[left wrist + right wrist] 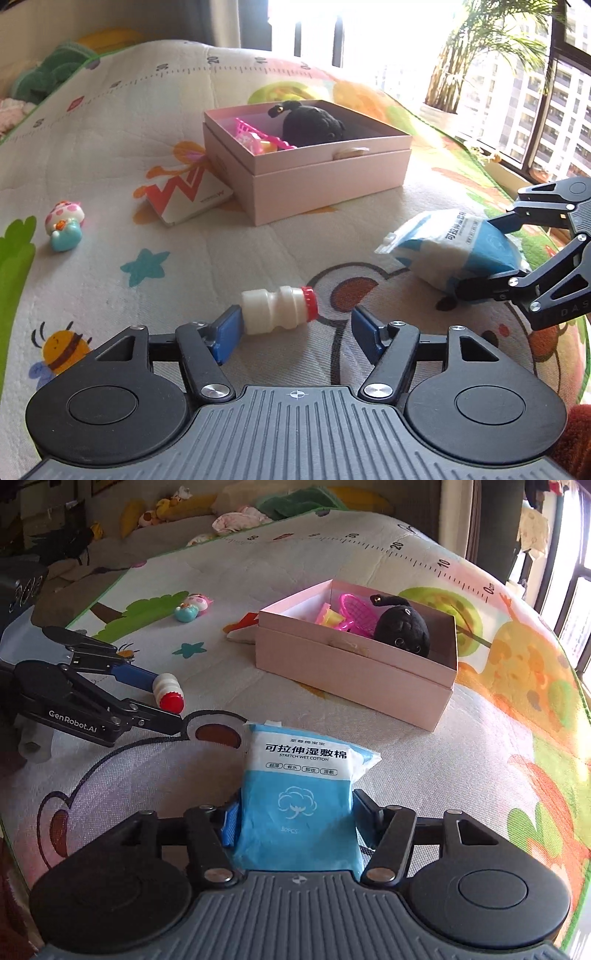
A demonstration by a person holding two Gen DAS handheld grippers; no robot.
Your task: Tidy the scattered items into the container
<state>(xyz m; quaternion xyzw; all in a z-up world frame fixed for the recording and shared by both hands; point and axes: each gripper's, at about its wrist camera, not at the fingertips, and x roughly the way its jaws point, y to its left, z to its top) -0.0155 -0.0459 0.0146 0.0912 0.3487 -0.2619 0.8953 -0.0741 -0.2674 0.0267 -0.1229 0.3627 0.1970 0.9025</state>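
On the mat, left tongs [295, 325] gape around bottle [279, 309] — right tongs [291, 819] clamp cotton pack [299, 797].

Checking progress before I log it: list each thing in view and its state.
Pink cardboard box: open, holds toys.
Black plush toy: inside the box.
Small white plastic bottle with red cap: capped, lying on the mat, touching one finger of the left tool.
Blue-and-white cotton pad packet: sealed, gripped by the right tool.
Pink-and-teal toy figure: lying on the mat.
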